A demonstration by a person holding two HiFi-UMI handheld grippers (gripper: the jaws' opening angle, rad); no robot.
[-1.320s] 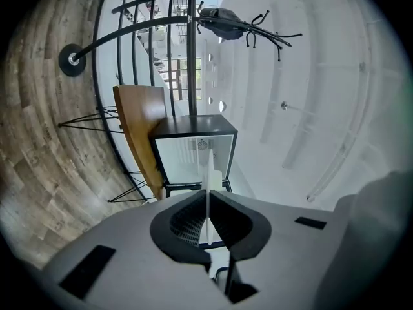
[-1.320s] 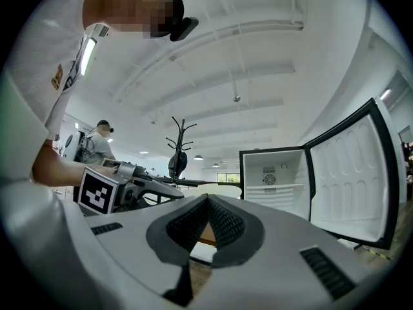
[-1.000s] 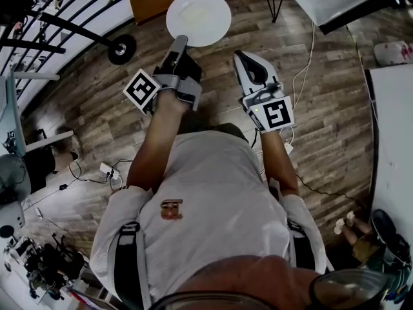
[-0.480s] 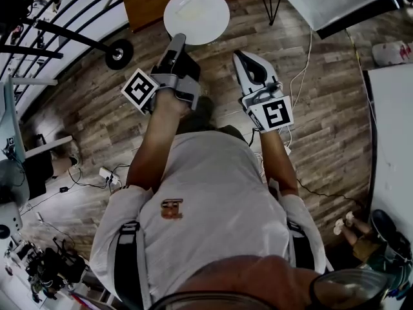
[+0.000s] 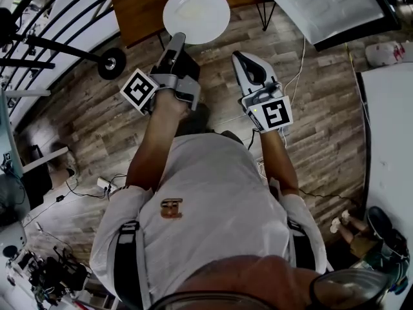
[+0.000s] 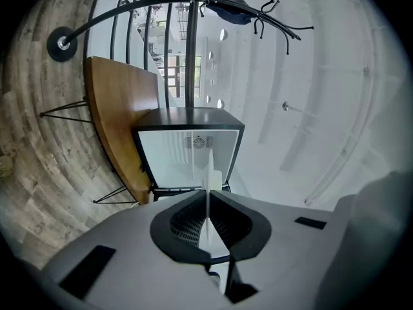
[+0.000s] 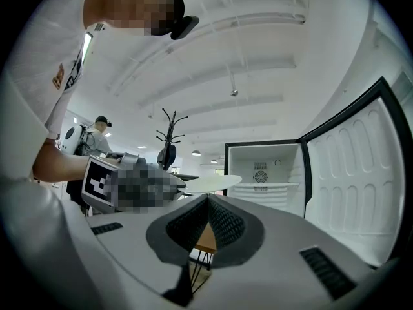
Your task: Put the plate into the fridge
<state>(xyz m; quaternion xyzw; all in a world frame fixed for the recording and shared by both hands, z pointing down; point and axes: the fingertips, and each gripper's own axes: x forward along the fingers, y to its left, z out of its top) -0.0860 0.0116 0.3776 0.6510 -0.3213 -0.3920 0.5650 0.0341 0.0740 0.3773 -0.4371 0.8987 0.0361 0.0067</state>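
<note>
Head view: the left gripper (image 5: pixel 177 41) is clamped on the rim of the plate (image 5: pixel 196 13) at top centre. The right gripper (image 5: pixel 239 57), centre-right, is closed and empty.
Left gripper view: the plate sits edge-on between the jaws, with the open fridge (image 6: pixel 184 154) at centre.
Right gripper view: the jaws are together, and the fridge stands open at right.

Our head cam looks steeply down from above; both gripper cams ride low, facing forward, sharing the open white fridge (image 7: pixel 264 173).

Plate (image 5: pixel 196 15) clamped at tip of left hand-held gripper (image 5: pixel 176 41), before fridge (image 6: pixel 187 157) on bench (image 5: pixel 132 8); right hand-held gripper (image 5: pixel 240 58) just right; fridge door (image 5: pixel 322 5) further right.
</note>
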